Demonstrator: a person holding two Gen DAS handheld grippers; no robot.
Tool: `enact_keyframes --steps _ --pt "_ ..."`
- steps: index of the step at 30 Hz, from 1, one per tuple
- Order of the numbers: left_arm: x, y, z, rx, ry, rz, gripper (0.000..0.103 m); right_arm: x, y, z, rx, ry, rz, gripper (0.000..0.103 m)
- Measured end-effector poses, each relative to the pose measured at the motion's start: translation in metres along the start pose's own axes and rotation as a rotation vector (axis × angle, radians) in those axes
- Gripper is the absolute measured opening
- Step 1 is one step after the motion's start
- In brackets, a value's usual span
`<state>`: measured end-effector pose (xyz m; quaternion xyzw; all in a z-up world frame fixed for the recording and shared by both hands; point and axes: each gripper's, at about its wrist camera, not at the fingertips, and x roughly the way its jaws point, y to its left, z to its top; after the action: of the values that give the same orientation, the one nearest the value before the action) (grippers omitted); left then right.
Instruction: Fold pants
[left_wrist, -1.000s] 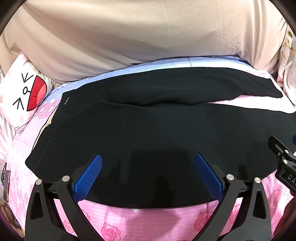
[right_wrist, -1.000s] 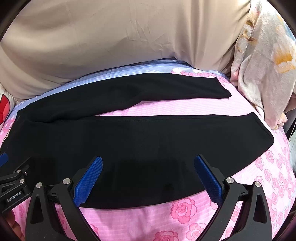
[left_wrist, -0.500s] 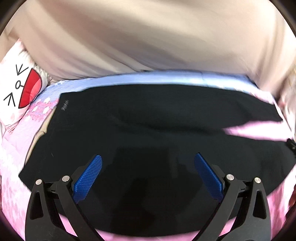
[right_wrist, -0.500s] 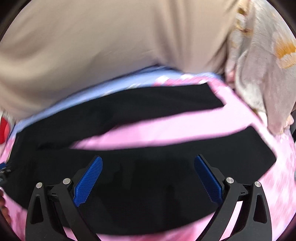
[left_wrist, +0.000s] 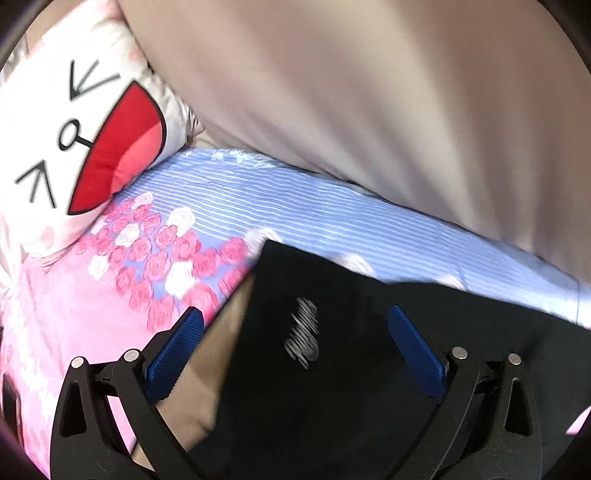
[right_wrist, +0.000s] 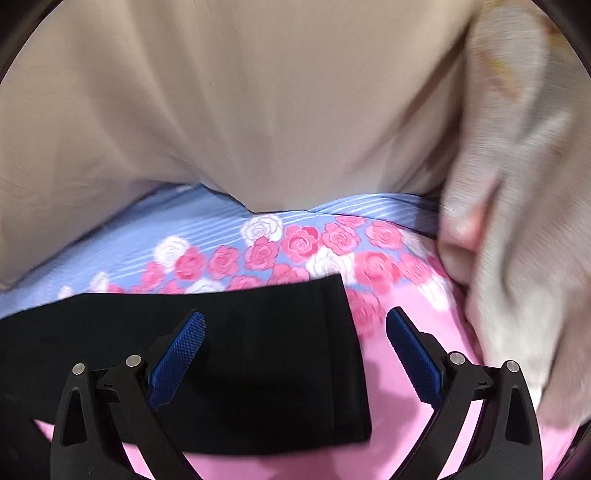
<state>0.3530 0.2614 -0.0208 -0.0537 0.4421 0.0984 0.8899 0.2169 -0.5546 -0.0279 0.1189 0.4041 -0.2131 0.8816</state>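
Black pants (left_wrist: 332, 387): flat on floral bedsheet (left_wrist: 258, 206). Left gripper (left_wrist: 295, 343): jaws wide, empty, over logo corner. Right gripper (right_wrist: 295, 343): jaws wide, empty, over leg cuff (right_wrist: 332, 332).

pants (left_wrist: 332, 369): matt black cloth, soft-looking and smooth — a small silvery print on it, blurred
bedsheet (left_wrist: 74, 314): thin printed cloth, pink with roses and blue stripes, smooth
beige sheet (right_wrist: 221, 110): plain cloth with a faint sheen, lightly creased
pillow (left_wrist: 55, 110): smooth white printed cloth
left gripper (left_wrist: 295, 354): matt black plastic frame, small shiny metal pins — blue pads (left_wrist: 173, 354) looked finely knurled
right gripper (right_wrist: 295, 358): same matt plastic, same rough blue pads (right_wrist: 413, 362)
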Motion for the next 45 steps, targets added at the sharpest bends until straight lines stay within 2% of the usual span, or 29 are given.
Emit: enact_keyframes --steps 2,5,8,10,11,12,13,14,15,16,17,19,20,21,25,28,31,32,35,36,38,41,44,45 --pt "0.019 0.015 0.01 -0.04 0.024 -0.013 0.098 0.016 0.0 0.005 -0.013 0.03 -0.022 0.094" --pt "0.043 0.026 0.019 -0.088 0.06 -0.008 0.098 0.038 -0.001 0.009 -0.008 0.079 -0.018 0.084" --pt "0.067 0.027 0.021 -0.072 0.123 -0.038 0.098 0.044 0.001 0.011 -0.015 0.075 -0.015 0.083" --pt "0.076 0.023 0.021 -0.061 0.137 -0.028 0.098 0.044 0.002 0.012 -0.013 0.072 0.001 0.073" --pt "0.077 0.02 0.022 -0.052 0.137 -0.035 0.097 0.045 0.003 0.014 -0.012 0.071 0.012 0.062" --pt "0.078 0.018 0.022 -0.041 0.133 -0.042 0.092 0.045 0.003 0.015 -0.012 0.069 0.018 0.048" --pt "0.079 0.016 0.023 -0.032 0.133 -0.05 0.086 0.043 0.002 0.016 -0.007 0.069 0.037 0.04" --pt "0.077 0.015 0.024 -0.029 0.129 -0.054 0.072 0.042 0.003 0.015 -0.001 0.074 0.059 0.029" --pt "0.074 0.013 0.025 -0.026 0.122 -0.07 0.049 0.04 0.002 0.017 0.006 0.074 0.071 0.023" --pt "0.071 0.011 0.027 -0.02 0.124 -0.071 0.042 0.035 0.004 0.017 0.004 0.064 0.075 0.019" --pt "0.067 0.01 0.028 -0.019 0.119 -0.069 0.024 0.032 0.005 0.017 0.0 0.056 0.077 0.017" --pt "0.053 0.009 0.03 -0.016 0.104 -0.08 0.021 0.021 0.006 0.018 0.001 0.03 0.083 0.015" --pt "0.039 0.008 0.03 -0.007 0.078 -0.088 0.01 0.011 0.007 0.018 0.001 0.005 0.089 0.015" --pt "0.027 0.007 0.029 0.001 0.059 -0.107 0.007 0.002 0.008 0.018 -0.001 -0.017 0.093 0.014" --pt "-0.037 0.015 0.02 0.01 -0.042 -0.167 0.007 -0.055 0.0 0.015 -0.003 -0.129 0.151 0.014" --pt "-0.09 0.028 0.002 0.025 -0.103 -0.214 0.007 -0.103 -0.002 0.001 -0.023 -0.191 0.186 0.013" --pt "-0.137 0.041 -0.026 0.044 -0.148 -0.234 0.007 -0.14 -0.015 -0.019 -0.053 -0.234 0.198 0.012" --pt "-0.155 0.048 -0.042 0.045 -0.162 -0.24 0.007 -0.148 -0.013 -0.023 -0.06 -0.246 0.202 0.007" --pt "-0.187 0.07 -0.079 0.037 -0.17 -0.273 0.007 -0.184 -0.035 -0.05 -0.055 -0.285 0.207 0.004" --pt "-0.191 0.076 -0.09 0.031 -0.163 -0.283 0.007 -0.194 -0.045 -0.062 -0.041 -0.292 0.217 0.0" --pt "-0.2 0.088 -0.117 0.021 -0.139 -0.286 0.008 -0.206 -0.062 -0.08 -0.027 -0.288 0.198 0.0" --pt "-0.195 0.106 -0.153 -0.001 -0.1 -0.267 0.009 -0.215 -0.08 -0.113 -0.005 -0.226 0.165 0.0" --pt "-0.17 0.115 -0.187 -0.018 -0.013 -0.223 0.017 -0.212 -0.083 -0.138 0.032 -0.157 0.172 0.012" --pt "-0.164 0.114 -0.197 -0.019 0.002 -0.186 0.017 -0.21 -0.082 -0.146 0.036 -0.141 0.177 0.022"
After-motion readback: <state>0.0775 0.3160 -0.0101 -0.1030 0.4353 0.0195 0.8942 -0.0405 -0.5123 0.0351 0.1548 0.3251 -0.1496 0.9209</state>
